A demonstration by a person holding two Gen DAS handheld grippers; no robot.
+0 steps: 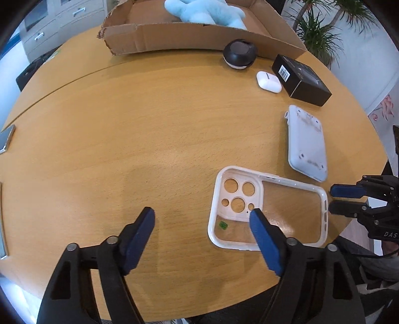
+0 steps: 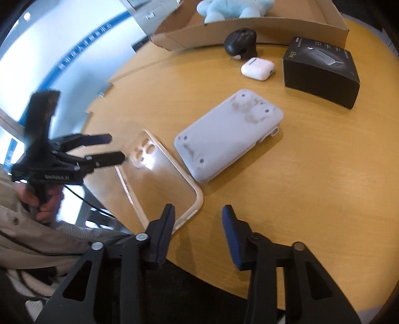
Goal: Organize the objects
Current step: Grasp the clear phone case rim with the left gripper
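Note:
A clear phone case with a white rim point(image 1: 268, 209) lies on the wooden table point(image 1: 149, 129); it also shows in the right wrist view point(image 2: 159, 179). My left gripper point(image 1: 202, 219) is open and empty, its right finger over the case. My right gripper point(image 2: 197, 219) is open and empty just past the case's near corner; it appears at the right edge of the left wrist view point(image 1: 333, 199). A pale grey power bank point(image 2: 229, 134), a white earbud case point(image 2: 258, 68), a black box point(image 2: 321, 72) and a black round gadget point(image 2: 240, 43) lie beyond. A cardboard tray point(image 1: 199, 37) holds a light blue plush point(image 1: 207, 11).
A phone point(image 1: 6, 138) lies at the table's left edge. Potted plants point(image 1: 321, 32) stand behind the right side. Cabinets point(image 1: 49, 22) stand at the back left. The person's hand holding the left gripper point(image 2: 49, 197) is at the left of the right wrist view.

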